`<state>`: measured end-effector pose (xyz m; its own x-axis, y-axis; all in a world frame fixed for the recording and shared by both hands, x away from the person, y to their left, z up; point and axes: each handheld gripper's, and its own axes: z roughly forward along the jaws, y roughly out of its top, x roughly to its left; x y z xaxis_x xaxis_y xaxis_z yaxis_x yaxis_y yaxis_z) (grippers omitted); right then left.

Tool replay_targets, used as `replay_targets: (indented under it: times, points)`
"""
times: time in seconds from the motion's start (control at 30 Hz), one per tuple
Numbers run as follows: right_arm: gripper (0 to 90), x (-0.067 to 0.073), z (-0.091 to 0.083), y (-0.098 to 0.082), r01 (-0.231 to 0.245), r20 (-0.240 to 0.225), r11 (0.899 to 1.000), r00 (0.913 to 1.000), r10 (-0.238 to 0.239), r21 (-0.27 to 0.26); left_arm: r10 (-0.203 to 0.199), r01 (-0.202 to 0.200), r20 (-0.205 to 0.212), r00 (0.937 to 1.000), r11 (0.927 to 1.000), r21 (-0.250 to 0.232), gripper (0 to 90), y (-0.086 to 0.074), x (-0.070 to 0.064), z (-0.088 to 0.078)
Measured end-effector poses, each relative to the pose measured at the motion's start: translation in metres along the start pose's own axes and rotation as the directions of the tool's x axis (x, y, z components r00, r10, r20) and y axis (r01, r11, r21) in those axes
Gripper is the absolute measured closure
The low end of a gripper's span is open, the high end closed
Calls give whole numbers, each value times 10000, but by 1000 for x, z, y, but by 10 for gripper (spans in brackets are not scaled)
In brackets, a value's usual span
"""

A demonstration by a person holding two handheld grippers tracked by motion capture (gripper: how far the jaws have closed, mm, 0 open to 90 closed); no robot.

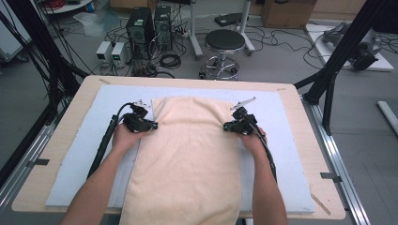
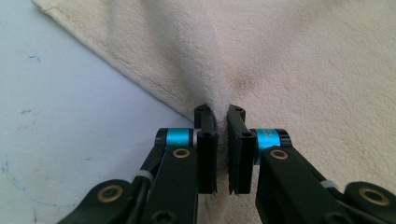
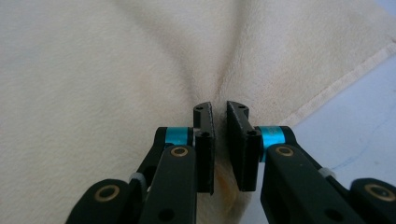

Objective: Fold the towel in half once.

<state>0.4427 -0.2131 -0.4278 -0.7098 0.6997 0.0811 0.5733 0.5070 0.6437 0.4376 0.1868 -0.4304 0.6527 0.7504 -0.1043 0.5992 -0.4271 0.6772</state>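
Observation:
A cream towel lies lengthwise on a pale blue mat, its near end hanging over the table's front edge. My left gripper sits at the towel's left edge, jaws shut on a pinched ridge of towel. My right gripper sits at the towel's right edge, also shut on a raised fold of the towel. In the left gripper view the towel's hemmed edge runs diagonally past the left gripper. In the right gripper view the hem runs to the right of the right gripper.
The mat covers most of a wooden table. Beyond the far edge stand a round stool, computer towers and tangled cables on the floor. Black frame posts rise at the table's right and left sides.

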Motion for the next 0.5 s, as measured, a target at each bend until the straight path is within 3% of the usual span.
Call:
replay_targets:
  times: [0.13,0.5]
  points:
    - [828,0,-8,1,28,-277,9998,9996,-33,-186,-17,20,116,9999,9997,-249,842,2,1,-6]
    - [833,11,-44,18,839,-686,9915,9935,-909,-996,458,-433,239,9987,9945,-952,846,7,2,-42]
